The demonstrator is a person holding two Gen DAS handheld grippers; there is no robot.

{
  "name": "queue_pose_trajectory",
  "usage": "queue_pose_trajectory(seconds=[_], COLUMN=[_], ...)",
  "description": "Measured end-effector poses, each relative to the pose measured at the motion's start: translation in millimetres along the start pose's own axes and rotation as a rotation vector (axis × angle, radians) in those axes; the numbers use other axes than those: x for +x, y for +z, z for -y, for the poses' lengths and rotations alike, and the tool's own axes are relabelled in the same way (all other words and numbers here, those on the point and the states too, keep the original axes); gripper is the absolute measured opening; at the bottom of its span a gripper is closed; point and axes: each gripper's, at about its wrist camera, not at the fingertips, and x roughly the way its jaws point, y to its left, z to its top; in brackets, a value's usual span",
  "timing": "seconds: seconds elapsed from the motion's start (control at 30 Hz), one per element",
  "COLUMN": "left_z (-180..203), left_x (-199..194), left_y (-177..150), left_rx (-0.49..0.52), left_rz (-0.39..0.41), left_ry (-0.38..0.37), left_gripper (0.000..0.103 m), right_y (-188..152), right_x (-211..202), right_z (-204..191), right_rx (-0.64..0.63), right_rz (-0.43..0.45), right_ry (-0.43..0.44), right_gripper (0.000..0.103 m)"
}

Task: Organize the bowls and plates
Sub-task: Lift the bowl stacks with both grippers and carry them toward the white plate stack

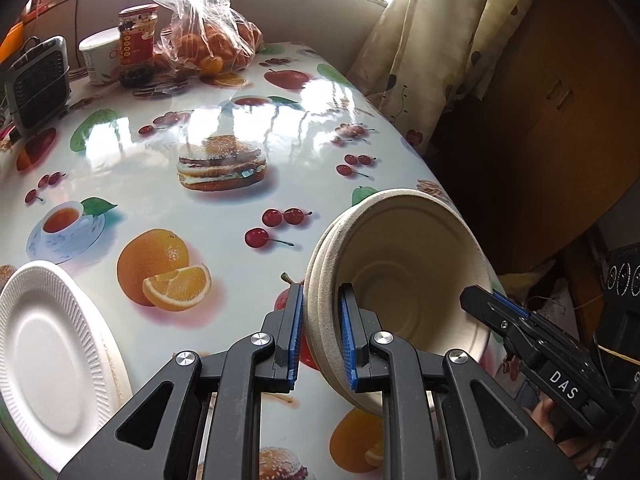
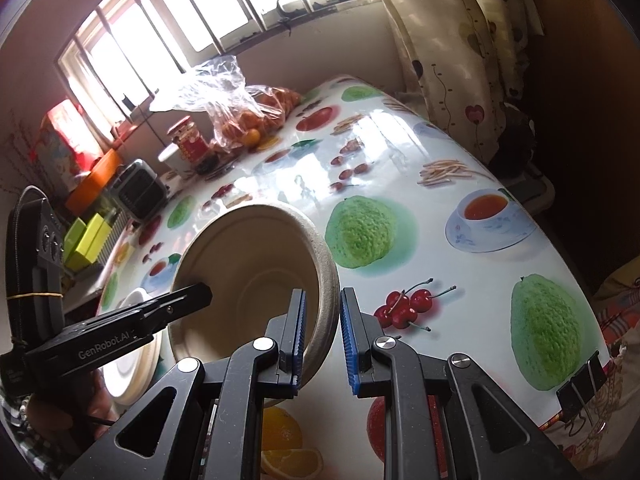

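A stack of beige paper bowls [image 1: 404, 280] is held tilted above the table's front right part, its opening facing the cameras. My left gripper [image 1: 320, 312] is shut on its left rim. My right gripper [image 2: 322, 316] straddles the bowls' right rim [image 2: 326, 280], one finger inside and one outside, with a small gap on the outer side; it shows at the right of the left wrist view [image 1: 496, 308]. White foam plates [image 1: 48, 356] lie stacked at the table's front left, also seen in the right wrist view [image 2: 132, 368].
The table [image 1: 248, 128] has a glossy fruit-print cloth. At its far end stand a bag of oranges [image 1: 212, 44], a red jar [image 1: 138, 36], a white cup [image 1: 98, 56] and a small black fan [image 1: 38, 80]. A curtain [image 1: 432, 40] hangs right.
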Motion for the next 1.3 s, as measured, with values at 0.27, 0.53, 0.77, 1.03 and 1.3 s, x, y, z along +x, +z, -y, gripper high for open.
queue_pose_trajectory(seconds=[0.27,0.53,0.77,1.03,1.3], left_z=[-12,-29,-44,-58,-66], left_x=[-10,-23,-33,-42,-50], left_y=[-3,-6,-9,-12,-19], left_rx=[-0.022,-0.049,-0.073,-0.099,-0.120], left_rz=[0.019,0.047,0.064,0.080,0.091], left_ry=[0.018,0.043,0.066,0.085,0.103], left_gripper=[0.018,0.018,0.018,0.018,0.018], right_y=[1,1,-1,-2,-4], right_x=[4,10,15,21,24], right_z=[-12,-30,-46,-61,-73], right_rx=[-0.024,-0.050,-0.077,-0.102,-0.122], right_rz=[-0.008,-0.016,-0.027,-0.036,-0.045], right_ry=[0.022,0.054,0.081,0.104,0.121], right_gripper=[0.017,0.017,0.017,0.017,0.017])
